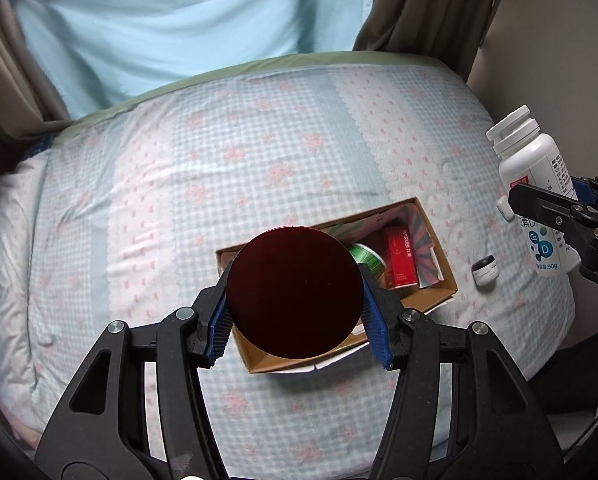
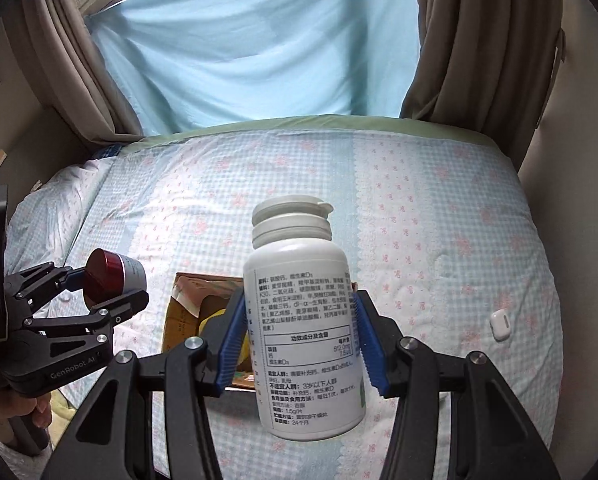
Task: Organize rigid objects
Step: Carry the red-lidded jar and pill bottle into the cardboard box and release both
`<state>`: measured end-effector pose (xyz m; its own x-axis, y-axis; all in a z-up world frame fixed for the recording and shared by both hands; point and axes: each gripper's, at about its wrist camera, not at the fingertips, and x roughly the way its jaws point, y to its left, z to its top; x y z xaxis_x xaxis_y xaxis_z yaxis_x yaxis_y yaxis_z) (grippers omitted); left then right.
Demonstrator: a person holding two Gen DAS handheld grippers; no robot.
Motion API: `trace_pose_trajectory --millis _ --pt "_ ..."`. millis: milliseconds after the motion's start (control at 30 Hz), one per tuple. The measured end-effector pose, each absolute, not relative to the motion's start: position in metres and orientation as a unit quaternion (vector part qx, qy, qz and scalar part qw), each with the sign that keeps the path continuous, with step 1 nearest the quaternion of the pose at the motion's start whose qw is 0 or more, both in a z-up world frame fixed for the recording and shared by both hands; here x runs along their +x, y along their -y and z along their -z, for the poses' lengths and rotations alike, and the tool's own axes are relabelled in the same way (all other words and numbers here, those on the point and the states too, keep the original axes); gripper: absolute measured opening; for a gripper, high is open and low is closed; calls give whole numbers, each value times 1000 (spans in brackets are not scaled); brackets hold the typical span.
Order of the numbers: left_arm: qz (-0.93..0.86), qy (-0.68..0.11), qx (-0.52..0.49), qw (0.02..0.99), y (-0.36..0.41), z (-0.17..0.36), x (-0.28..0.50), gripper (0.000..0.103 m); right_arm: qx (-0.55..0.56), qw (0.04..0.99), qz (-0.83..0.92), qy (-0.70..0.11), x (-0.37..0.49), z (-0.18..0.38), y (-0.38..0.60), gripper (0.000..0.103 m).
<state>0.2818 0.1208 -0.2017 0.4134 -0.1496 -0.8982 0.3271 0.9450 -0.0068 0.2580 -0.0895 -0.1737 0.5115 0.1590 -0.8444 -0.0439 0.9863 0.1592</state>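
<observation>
My left gripper (image 1: 295, 292) is shut on a round jar with a dark red lid (image 1: 295, 292), held above an open cardboard box (image 1: 439, 248) on the bed. The box holds a red packet (image 1: 401, 258) and a green roll (image 1: 369, 258). My right gripper (image 2: 299, 332) is shut on a white pill bottle (image 2: 303, 320), held upright above the bed, right of the box (image 2: 183, 304). The left gripper with the jar (image 2: 113, 274) shows at the left of the right wrist view. The bottle (image 1: 535, 168) shows at the right edge of the left wrist view.
A small dark-and-white jar (image 1: 485, 272) lies on the checked bedspread (image 1: 219, 160) right of the box. A white earbud case (image 2: 501, 324) lies further right. Curtains (image 2: 459, 60) and a light blue sheet (image 2: 259, 48) hang behind the bed.
</observation>
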Motion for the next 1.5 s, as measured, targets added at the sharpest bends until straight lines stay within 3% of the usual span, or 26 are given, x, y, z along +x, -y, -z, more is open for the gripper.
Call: trace_pose_trajectory --millis 267,733,967,1267,1300,1367,1400,1433,1467,1500 --pt "126 -549 64 824 -162 267 288 52 75 842 -69 -529 270 229 42 48" --pt "128 -578 51 804 -155 378 301 52 76 803 -57 -588 298 349 17 48" --pt "127 -557 73 818 -139 400 288 52 84 789 -63 -605 309 394 14 48" --pt "126 -560 105 812 -135 415 279 52 91 779 -84 -615 314 406 13 48" --pt "129 -561 108 810 -134 415 279 52 94 779 -87 -614 315 407 13 49" --pt "138 -554 109 814 -133 410 279 66 107 779 -95 -610 317 406 14 49" --pt "141 -547 108 818 -134 405 279 97 118 782 -100 -603 319 404 16 53" --pt "143 -539 107 823 -134 400 278 103 123 785 -99 -598 320 401 17 63" --pt "146 -538 104 824 -134 397 279 103 120 784 -91 -601 323 399 18 97" --pt "148 -543 102 820 -135 396 281 103 116 783 -84 -605 325 398 20 103"
